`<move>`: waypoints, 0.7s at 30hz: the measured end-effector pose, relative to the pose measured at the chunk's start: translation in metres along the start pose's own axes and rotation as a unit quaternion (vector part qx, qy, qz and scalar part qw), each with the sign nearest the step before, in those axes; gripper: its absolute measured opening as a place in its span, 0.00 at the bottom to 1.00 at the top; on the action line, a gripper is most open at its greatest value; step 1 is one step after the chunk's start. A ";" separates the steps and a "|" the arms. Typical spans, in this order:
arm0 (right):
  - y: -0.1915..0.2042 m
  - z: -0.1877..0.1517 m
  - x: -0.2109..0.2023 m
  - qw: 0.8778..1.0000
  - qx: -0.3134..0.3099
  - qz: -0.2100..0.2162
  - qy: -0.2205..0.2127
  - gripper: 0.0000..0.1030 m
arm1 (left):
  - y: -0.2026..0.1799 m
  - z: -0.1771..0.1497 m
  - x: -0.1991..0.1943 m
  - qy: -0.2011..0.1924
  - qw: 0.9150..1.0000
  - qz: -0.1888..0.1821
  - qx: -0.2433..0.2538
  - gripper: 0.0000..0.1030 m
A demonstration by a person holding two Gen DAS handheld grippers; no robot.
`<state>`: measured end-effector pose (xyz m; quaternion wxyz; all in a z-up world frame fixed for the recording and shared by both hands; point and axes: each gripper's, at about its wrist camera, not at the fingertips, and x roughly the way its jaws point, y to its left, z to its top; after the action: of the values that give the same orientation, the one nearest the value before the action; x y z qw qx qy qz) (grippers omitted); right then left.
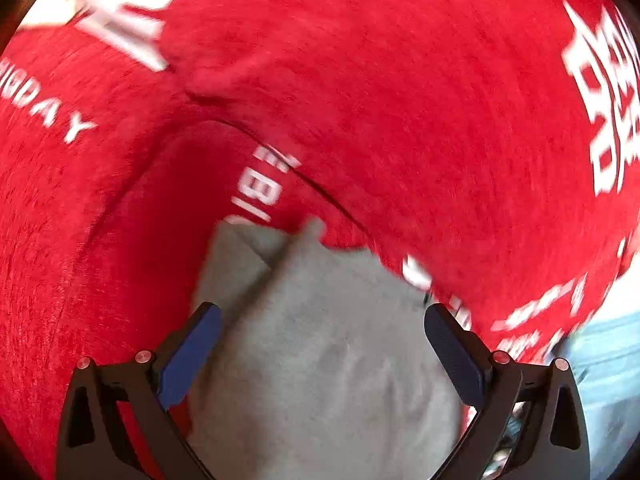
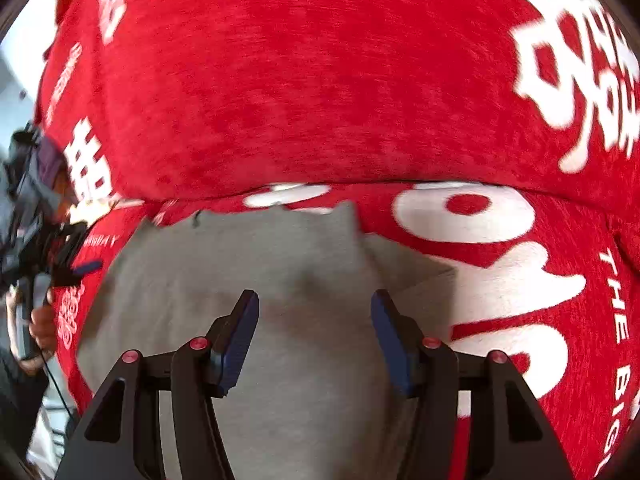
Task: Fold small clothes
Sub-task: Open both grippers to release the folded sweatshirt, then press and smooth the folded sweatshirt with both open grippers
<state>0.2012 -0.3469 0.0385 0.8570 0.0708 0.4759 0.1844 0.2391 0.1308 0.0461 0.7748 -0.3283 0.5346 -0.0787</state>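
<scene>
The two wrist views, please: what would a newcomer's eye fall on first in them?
First, the bright red cloth with bold white lettering, filling the upper part of both views. Next, the plain grey garment lying on it in the lower centre, a corner poking up. The left gripper and the right gripper both hover open over the grey fabric.

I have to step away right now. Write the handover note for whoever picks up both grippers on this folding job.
Left gripper: open, empty, over the grey garment.
Right gripper: open, empty, above the same grey garment.
The garment lies on the red blanket with white lettering; one flap already looks turned over at its far edge, beside an upturned corner.
Done: apparently a first fold, though blur makes it hard to confirm.
Left: grip the edges, finish folding, flatten.
</scene>
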 end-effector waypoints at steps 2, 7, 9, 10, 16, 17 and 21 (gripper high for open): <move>0.014 0.001 0.000 1.000 -0.006 -0.001 -0.001 0.62 | -0.029 -0.011 0.019 0.012 0.996 0.055 0.071 0.99; 0.045 0.003 0.039 0.996 -0.035 -0.071 0.042 0.63 | -0.059 -0.030 0.072 -0.021 0.944 0.243 0.224 0.99; 0.043 0.001 0.055 0.988 -0.049 -0.131 0.058 0.63 | -0.041 -0.023 0.086 -0.008 0.936 0.281 0.213 1.00; 0.031 -0.001 0.061 0.985 -0.039 -0.156 0.065 0.63 | -0.028 -0.015 0.081 -0.001 0.955 0.241 0.175 1.00; 0.008 0.002 0.028 0.985 0.053 -0.165 0.027 0.64 | -0.030 -0.018 0.024 -0.067 0.967 0.220 0.115 1.00; 0.014 0.002 0.024 0.986 0.054 -0.155 0.021 0.64 | -0.039 -0.026 0.023 -0.067 0.968 0.209 0.123 1.00; 0.071 -0.001 0.029 0.992 0.010 -0.121 0.019 0.67 | -0.087 -0.082 0.033 -0.046 0.953 0.190 0.233 1.00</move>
<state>0.1963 -0.2699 0.0358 0.8628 0.0180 0.4994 0.0757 0.2004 0.0130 0.0541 0.8541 -0.0344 0.5177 -0.0370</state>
